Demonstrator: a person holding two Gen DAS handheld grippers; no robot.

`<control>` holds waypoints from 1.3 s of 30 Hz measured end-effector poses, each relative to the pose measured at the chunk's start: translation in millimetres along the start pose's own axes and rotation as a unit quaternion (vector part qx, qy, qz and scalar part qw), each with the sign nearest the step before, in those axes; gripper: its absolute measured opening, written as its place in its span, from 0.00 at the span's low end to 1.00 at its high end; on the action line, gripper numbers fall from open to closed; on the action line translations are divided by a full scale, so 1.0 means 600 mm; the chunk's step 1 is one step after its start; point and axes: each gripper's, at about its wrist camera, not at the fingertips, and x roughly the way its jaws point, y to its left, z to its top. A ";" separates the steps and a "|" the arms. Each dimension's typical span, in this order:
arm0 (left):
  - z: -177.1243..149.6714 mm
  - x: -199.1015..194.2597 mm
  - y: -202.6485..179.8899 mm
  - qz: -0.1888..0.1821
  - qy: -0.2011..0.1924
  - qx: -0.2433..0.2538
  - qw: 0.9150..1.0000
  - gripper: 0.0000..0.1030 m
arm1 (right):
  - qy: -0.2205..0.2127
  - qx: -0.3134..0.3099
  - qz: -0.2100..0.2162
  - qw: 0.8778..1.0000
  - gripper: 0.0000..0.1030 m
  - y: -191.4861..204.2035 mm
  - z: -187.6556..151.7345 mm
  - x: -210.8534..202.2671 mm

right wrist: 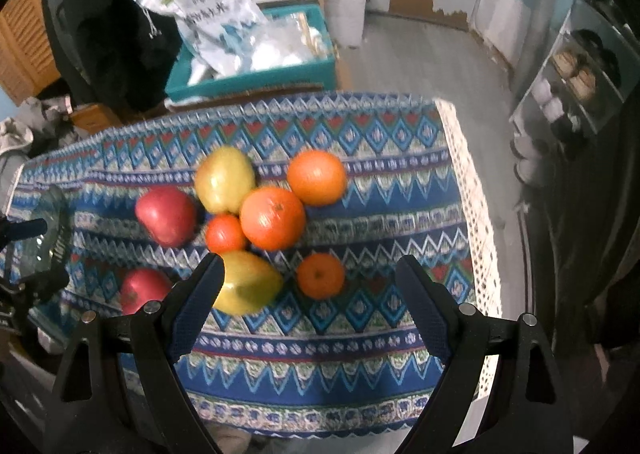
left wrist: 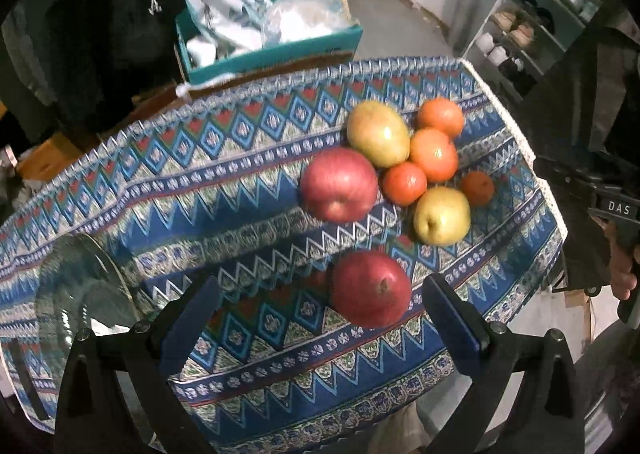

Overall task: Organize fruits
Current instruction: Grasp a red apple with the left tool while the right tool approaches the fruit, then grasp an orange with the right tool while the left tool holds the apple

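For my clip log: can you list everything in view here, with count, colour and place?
Red apples: two, red, left side of the fruit pile; one lies between the left fingers.
Yellow apples: two, yellow-green, far and near side of the pile.
Oranges: four, orange, middle and right of the pile.
Glass bowl: one, clear, left end of the table.
Tablecloth: one, blue patterned, covering the table.
Box: one, teal, behind the table, holding white bags.
Shelf: one, right background, holding shoes.
Left gripper: open, over the near red apple.
Right gripper: open, above the near orange.
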 end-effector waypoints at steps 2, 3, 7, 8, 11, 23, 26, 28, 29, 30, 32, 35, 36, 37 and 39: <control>-0.005 0.013 -0.002 -0.004 0.009 -0.006 1.000 1.00 | 0.009 -0.003 -0.005 1.000 0.85 -0.003 -0.007 0.009; -0.005 0.017 -0.002 -0.005 0.011 -0.008 1.000 1.00 | 0.015 -0.003 -0.005 1.000 0.85 -0.006 -0.011 0.015; -0.013 0.044 -0.002 -0.007 0.032 -0.026 0.999 1.00 | 0.041 0.006 -0.006 0.999 0.85 -0.019 -0.024 0.042; -0.015 0.048 -0.002 -0.009 0.034 -0.030 0.999 1.00 | 0.045 0.008 -0.007 0.999 0.85 -0.021 -0.027 0.047; -0.023 0.064 -0.004 -0.016 0.045 -0.043 0.998 1.00 | 0.057 0.004 -0.013 0.998 0.85 -0.021 -0.034 0.056; -0.039 0.135 -0.024 -0.015 0.084 -0.055 0.995 1.00 | 0.074 -0.002 -0.014 0.997 0.85 -0.015 -0.045 0.076; -0.037 0.146 -0.029 -0.018 0.087 -0.062 0.994 0.98 | 0.079 -0.001 -0.014 0.997 0.85 -0.016 -0.045 0.083; -0.037 0.152 -0.039 -0.019 0.089 -0.058 0.994 0.94 | 0.079 -0.002 -0.014 0.997 0.85 -0.017 -0.045 0.086; -0.037 0.157 -0.046 -0.020 0.095 -0.055 0.994 0.90 | 0.080 -0.002 -0.015 0.997 0.85 -0.017 -0.046 0.086; -0.038 0.162 -0.052 -0.022 0.100 -0.053 0.993 0.86 | 0.081 -0.001 -0.014 0.997 0.85 -0.017 -0.046 0.086; -0.038 0.173 -0.060 -0.029 0.111 -0.049 0.992 0.80 | 0.082 0.001 -0.012 0.997 0.85 -0.018 -0.046 0.088; -0.036 0.185 -0.064 -0.036 0.113 -0.050 0.992 0.79 | 0.086 0.004 -0.015 0.996 0.85 -0.021 -0.048 0.092; -0.034 0.189 -0.066 -0.036 0.111 -0.049 0.992 0.79 | 0.087 0.005 -0.013 0.996 0.85 -0.021 -0.048 0.093; -0.032 0.192 -0.068 -0.034 0.110 -0.044 0.992 0.79 | 0.087 0.004 -0.014 0.996 0.85 -0.021 -0.048 0.095; -0.026 0.198 -0.080 -0.029 0.105 -0.031 0.994 0.75 | 0.088 0.000 -0.017 0.996 0.85 -0.020 -0.048 0.099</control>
